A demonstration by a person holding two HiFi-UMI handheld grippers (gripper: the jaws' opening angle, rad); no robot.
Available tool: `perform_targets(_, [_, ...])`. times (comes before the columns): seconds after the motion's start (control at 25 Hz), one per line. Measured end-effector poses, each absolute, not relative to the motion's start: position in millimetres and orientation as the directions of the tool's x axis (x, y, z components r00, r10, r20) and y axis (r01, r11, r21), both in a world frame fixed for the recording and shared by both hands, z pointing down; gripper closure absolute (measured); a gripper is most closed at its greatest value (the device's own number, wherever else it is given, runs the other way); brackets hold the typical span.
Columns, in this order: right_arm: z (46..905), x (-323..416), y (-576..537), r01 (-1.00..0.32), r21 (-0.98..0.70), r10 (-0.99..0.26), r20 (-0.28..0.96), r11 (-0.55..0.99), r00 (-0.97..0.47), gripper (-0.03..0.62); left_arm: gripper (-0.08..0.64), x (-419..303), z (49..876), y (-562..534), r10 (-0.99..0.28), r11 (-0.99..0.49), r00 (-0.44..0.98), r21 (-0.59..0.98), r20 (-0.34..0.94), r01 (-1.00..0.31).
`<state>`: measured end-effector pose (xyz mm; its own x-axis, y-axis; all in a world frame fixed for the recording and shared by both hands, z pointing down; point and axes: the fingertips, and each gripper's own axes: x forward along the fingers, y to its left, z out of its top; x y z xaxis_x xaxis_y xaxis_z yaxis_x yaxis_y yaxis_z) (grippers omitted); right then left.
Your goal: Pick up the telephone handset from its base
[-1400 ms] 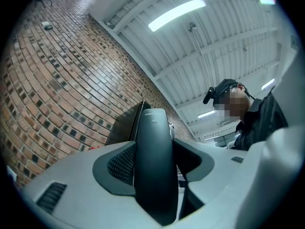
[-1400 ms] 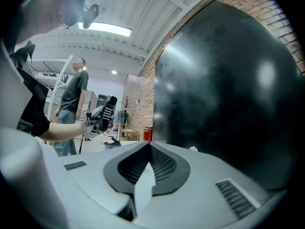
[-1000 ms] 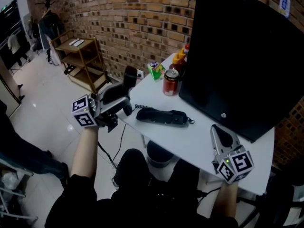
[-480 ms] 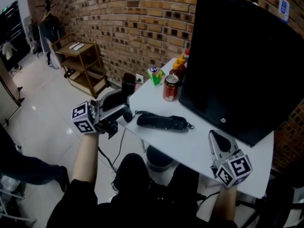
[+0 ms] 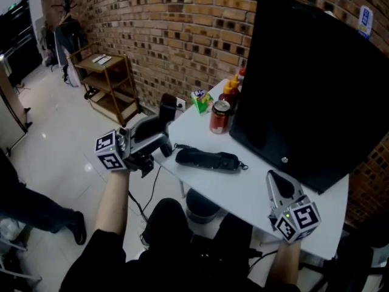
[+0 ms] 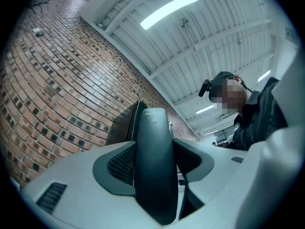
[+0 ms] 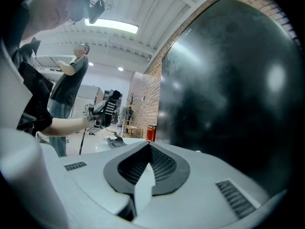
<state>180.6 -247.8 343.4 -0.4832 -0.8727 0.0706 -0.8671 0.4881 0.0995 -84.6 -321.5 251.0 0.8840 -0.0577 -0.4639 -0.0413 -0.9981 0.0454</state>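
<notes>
The black telephone handset (image 5: 166, 107) is off its base and held up past the table's left edge, with my left gripper (image 5: 159, 132) shut on it. In the left gripper view the handset (image 6: 153, 161) stands upright between the two pads, which press on its sides. The black base (image 5: 206, 160) lies flat on the white table (image 5: 243, 190), and a coiled cord (image 5: 180, 146) runs from it toward the handset. My right gripper (image 5: 278, 181) rests at the table's near right with its jaws shut on nothing; in its own view the right gripper's pads (image 7: 164, 166) meet.
A large black monitor (image 5: 310, 84) fills the table's back right. A red can (image 5: 219, 115), sauce bottles (image 5: 231, 89) and a green box (image 5: 199, 98) stand beside it. A wooden shelf cart (image 5: 106, 81) stands by the brick wall. A person's leg (image 5: 24, 199) shows at the left.
Both grippers stay where they were, the left one still holding the handset. Only the head view has shifted a little.
</notes>
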Motion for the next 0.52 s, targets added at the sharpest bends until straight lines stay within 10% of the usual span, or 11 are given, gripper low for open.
perform_targets(0.52, [342.0, 178.2, -242.9, -0.853, 0.09, -0.858, 0.056, 0.514, -0.511, 0.583, 0.302, -82.0, 256.9, -318.0, -0.062, -0.997, 0.89, 0.06, -0.451, -0.039])
